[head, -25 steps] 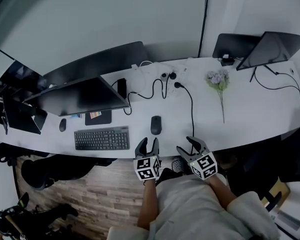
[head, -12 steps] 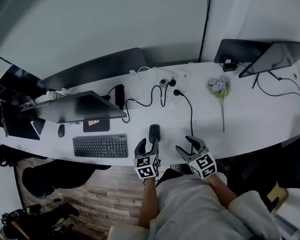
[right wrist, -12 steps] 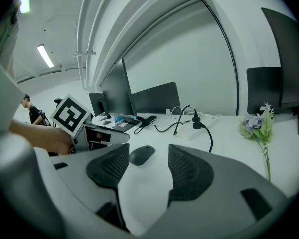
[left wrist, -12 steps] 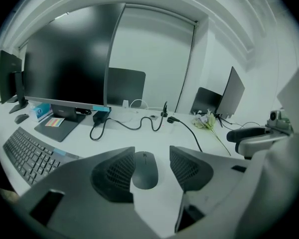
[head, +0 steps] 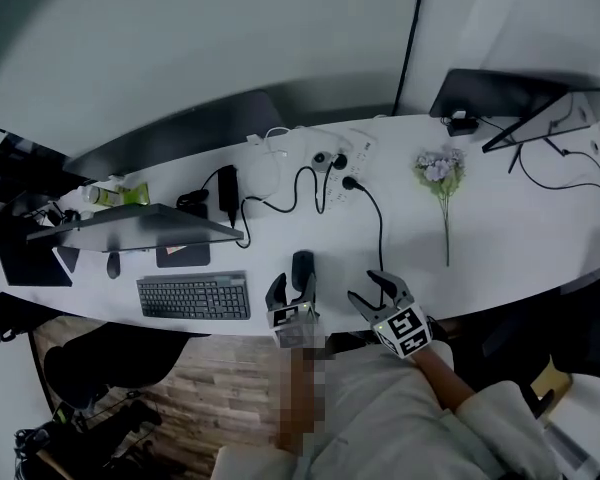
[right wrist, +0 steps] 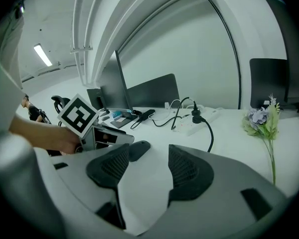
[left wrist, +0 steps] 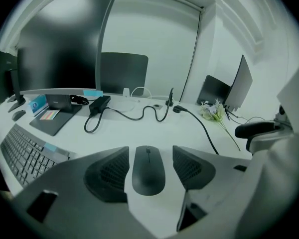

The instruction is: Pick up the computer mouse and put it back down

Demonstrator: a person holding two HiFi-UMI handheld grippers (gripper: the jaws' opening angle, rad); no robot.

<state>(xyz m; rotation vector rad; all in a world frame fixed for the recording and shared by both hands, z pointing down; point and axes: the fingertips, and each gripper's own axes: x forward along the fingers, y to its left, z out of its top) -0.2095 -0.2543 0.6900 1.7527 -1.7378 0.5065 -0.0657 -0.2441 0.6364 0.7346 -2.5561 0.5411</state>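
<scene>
I read computer mouse (left wrist: 148, 169): matt black plastic, smooth shell | desk (head: 500, 238): white, smooth, faint sheen | keyboard (head: 194, 296): dark matt plastic | monitor screen (left wrist: 60, 49): dark, glossy | floor (head: 210, 388): wood-look planks, grained, to my eye matt.

The head camera looks steeply down from above the person onto the whole white desk (head: 510, 248), with the left gripper (head: 291, 286) and right gripper (head: 370, 290) at its near edge. The left gripper's camera rides low and close over the desk, facing the back wall along its jaws. The right one, equally low, angles slightly leftward. All three share the computer mouse (head: 301, 265) and the flowers (head: 438, 168).
</scene>
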